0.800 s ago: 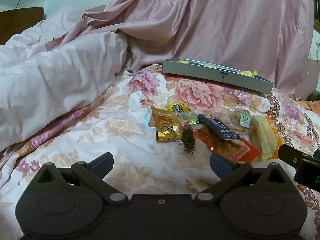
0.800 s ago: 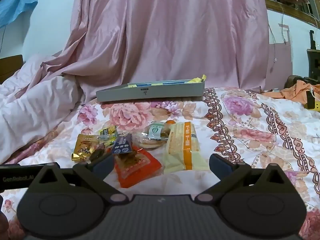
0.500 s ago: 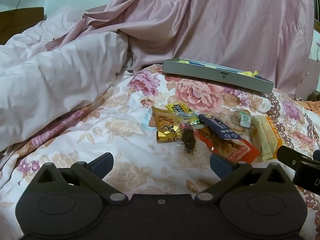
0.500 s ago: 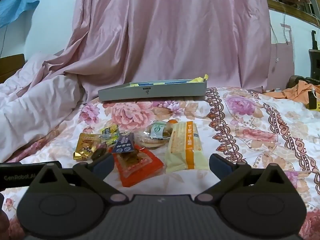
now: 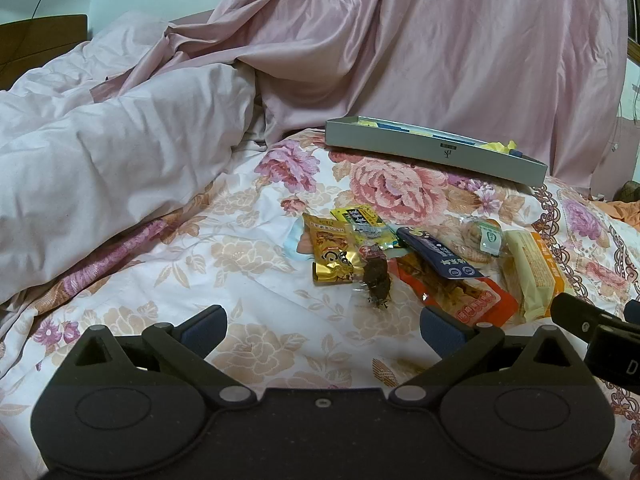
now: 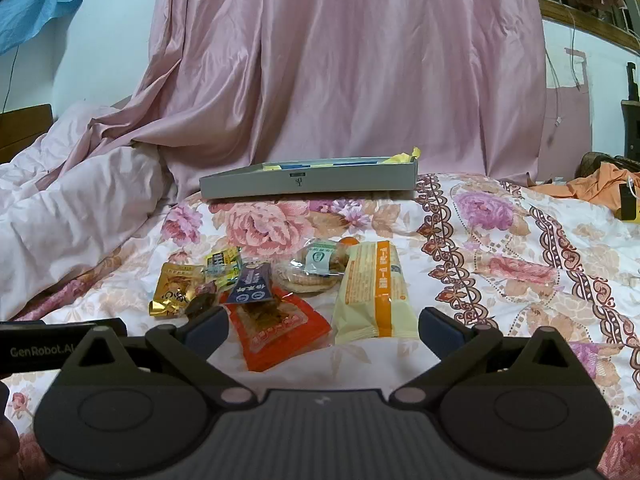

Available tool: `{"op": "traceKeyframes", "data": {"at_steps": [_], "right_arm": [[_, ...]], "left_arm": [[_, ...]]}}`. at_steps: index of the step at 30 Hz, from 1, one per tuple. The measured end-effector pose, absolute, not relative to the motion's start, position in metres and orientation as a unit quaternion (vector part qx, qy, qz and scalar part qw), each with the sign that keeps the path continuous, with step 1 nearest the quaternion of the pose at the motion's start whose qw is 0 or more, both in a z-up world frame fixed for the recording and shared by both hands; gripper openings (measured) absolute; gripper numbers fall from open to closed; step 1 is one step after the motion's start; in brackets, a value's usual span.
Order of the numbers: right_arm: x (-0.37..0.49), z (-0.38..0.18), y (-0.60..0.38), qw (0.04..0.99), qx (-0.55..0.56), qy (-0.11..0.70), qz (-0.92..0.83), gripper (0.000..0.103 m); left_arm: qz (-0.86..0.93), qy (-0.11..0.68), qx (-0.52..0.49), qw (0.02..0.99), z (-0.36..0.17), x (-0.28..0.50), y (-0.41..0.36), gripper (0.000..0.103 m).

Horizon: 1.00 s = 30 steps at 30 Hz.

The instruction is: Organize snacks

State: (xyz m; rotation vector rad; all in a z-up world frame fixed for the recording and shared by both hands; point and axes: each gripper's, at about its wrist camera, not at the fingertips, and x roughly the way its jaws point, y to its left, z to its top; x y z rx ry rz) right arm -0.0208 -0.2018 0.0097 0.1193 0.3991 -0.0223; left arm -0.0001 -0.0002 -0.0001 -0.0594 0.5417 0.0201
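Both hand-held grippers hover low over the bed, empty, jaws spread wide: the left hand-held gripper (image 5: pixel 322 322) short of the snack pile's left end, the right hand-held gripper (image 6: pixel 322 325) facing its right end. The snacks lie bunched on the floral bedspread (image 6: pixel 500 248), well short of the grey tray (image 6: pixel 308 179) at the far edge, which already holds a few items.

Overlap is the main hazard, I judge. The dark-blue packet (image 6: pixel 252 285) lies across the orange-red packet (image 6: pixel 280 326), and the gold packet (image 5: pixel 332 254) touches the yellow-black packet (image 5: pixel 362 220) and a small dark wrapped piece (image 5: pixel 376 276); closing on one could drag or lift a neighbour. The wrappers look slick and flat, so pads may slide off or pinch the soft bedspread instead. The pale yellow-orange packet (image 6: pixel 374 292) and clear cookie pack (image 6: pixel 316 266) could crush under a hard squeeze. The two grippers sit near each other and might collide reaching for the same cluster.
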Motion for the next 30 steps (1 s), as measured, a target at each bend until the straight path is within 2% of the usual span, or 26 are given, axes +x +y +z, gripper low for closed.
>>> {"op": "traceKeyframes", "data": {"at_steps": [30], "right_arm": [[-0.0214, 0.0109, -0.2052, 0.978, 0.058, 0.2, -0.01, 0.103]], "left_arm": [[0.01, 0.268, -0.029, 0.963, -0.0001, -0.0001, -0.0002, 0.102]]}}
